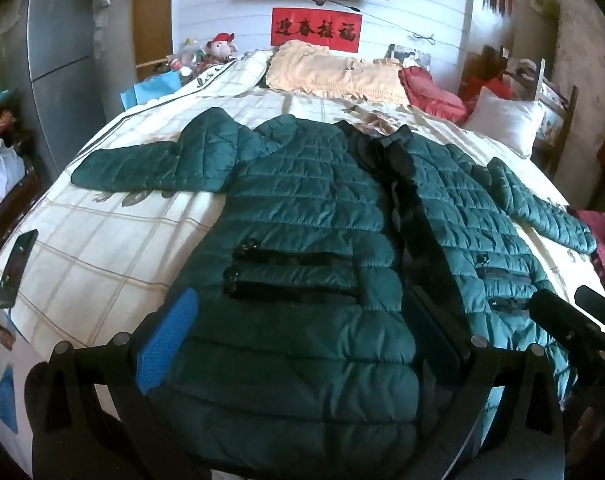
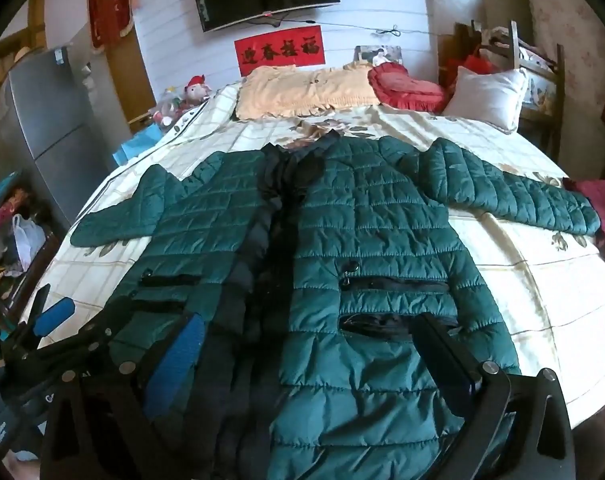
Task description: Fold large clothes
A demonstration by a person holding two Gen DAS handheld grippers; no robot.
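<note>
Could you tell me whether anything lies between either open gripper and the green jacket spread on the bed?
Nothing visible does. The left gripper and the right gripper both stand open directly over the lower half of the green jacket, which lies flat on the bed, sleeves spread, with nothing resting on it.

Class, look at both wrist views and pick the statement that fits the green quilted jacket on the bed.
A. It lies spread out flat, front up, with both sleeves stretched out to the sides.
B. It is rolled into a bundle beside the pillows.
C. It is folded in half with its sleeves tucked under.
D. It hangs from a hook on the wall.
A: the jacket lies flat on the bed, dark front strip facing up, one sleeve stretched out to each side.
</note>
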